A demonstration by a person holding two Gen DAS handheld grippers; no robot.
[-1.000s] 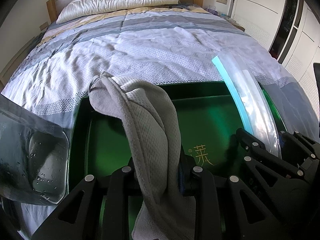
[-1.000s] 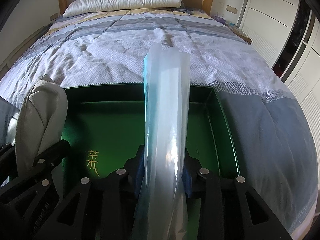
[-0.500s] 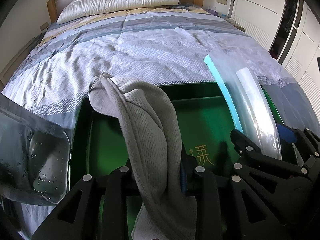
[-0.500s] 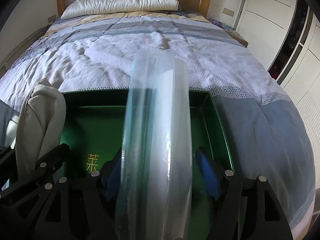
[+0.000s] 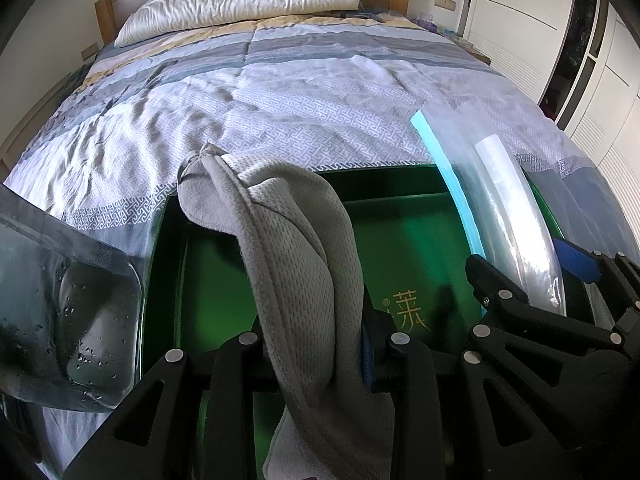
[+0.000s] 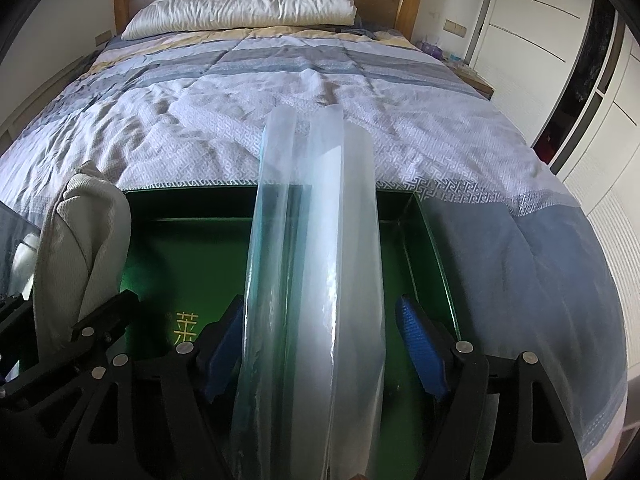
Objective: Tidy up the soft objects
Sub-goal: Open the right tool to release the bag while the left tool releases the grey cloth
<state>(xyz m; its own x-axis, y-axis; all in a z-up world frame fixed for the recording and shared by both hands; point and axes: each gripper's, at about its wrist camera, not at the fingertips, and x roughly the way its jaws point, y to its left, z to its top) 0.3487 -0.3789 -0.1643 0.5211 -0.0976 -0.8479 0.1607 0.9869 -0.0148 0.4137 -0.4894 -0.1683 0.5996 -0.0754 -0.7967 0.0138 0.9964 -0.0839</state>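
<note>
From my left camera, my left gripper [image 5: 320, 344] has its fingers clenched on the grey, bumpy soft cloth [image 5: 296, 264]. The cloth hangs over the dark green flat box [image 5: 400, 240] that sits on the bed with the blue and white quilt [image 5: 280, 92]. I think I hold it there so it can go down into the box. Its long side runs away from me, up toward the white pillow [image 5: 240, 0], and its top end flops to the left. My right gripper [image 5: 532, 280] shows at the right edge.

From my right camera, the right fingers have just been opening. The blue pads [image 6: 420, 344] stand apart from the clear, long plastic bag [image 6: 312, 280], so it is let go. The bag sits between them, over the box. Its long side points straight up the bed, leaning on nothing I can see.
</note>
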